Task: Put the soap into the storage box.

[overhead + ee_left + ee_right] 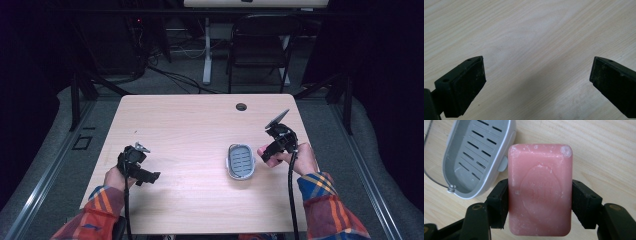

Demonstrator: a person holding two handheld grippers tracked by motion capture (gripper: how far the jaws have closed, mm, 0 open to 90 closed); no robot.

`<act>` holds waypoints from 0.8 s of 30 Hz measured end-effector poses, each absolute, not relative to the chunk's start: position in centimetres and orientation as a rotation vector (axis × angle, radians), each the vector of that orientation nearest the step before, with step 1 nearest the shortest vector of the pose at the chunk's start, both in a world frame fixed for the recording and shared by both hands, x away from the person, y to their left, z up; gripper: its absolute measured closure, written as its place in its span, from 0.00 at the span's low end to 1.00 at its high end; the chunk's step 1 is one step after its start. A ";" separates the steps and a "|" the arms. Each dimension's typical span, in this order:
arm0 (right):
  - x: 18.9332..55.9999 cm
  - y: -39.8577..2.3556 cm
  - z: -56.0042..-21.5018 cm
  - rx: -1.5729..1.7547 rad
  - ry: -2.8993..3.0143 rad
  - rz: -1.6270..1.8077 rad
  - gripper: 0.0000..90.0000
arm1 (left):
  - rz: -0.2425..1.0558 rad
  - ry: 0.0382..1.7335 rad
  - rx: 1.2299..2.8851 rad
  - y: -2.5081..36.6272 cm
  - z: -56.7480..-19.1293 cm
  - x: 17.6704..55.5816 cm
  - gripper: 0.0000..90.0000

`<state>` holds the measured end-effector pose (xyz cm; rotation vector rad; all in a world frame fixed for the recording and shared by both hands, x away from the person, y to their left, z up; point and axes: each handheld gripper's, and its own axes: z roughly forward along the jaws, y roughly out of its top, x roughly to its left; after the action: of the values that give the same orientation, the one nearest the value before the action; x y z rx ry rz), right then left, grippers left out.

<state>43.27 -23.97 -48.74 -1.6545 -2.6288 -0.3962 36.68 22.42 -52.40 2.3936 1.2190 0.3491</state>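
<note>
In the high view, the right gripper [264, 154] is hovering at centre right of the frame, just beside the grey soap dish [240, 161], which is sitting empty on the wooden table [190, 125]; the left gripper [150, 177] is waiting at lower left, well apart from both. In the left gripper view, its jaws are standing wide apart over bare wood, grasping nothing. In the right gripper view, the jaws are clamping a pink soap bar [540, 188] by its long sides, with the dish [474, 155] lying at upper left. The carrying step looks to be under way; next the bar probably needs shifting over the slotted tray and lowering before release.
</note>
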 end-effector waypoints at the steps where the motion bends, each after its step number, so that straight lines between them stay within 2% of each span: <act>1: 43.3 -23.9 -48.6 -1.646 -2.638 -0.389 0.41 | 0.342 1.217 2.397 22.4 -52.4 36.7 0.00; 24: 43.6 -22.0 -46.4 -1.593 -2.708 -0.340 0.41 | 0.338 1.208 2.408 22.1 -52.5 36.6 0.00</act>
<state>43.62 -22.05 -46.37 -1.5927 -2.7080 -0.3396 36.61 22.15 -52.46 2.4083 1.2076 0.3379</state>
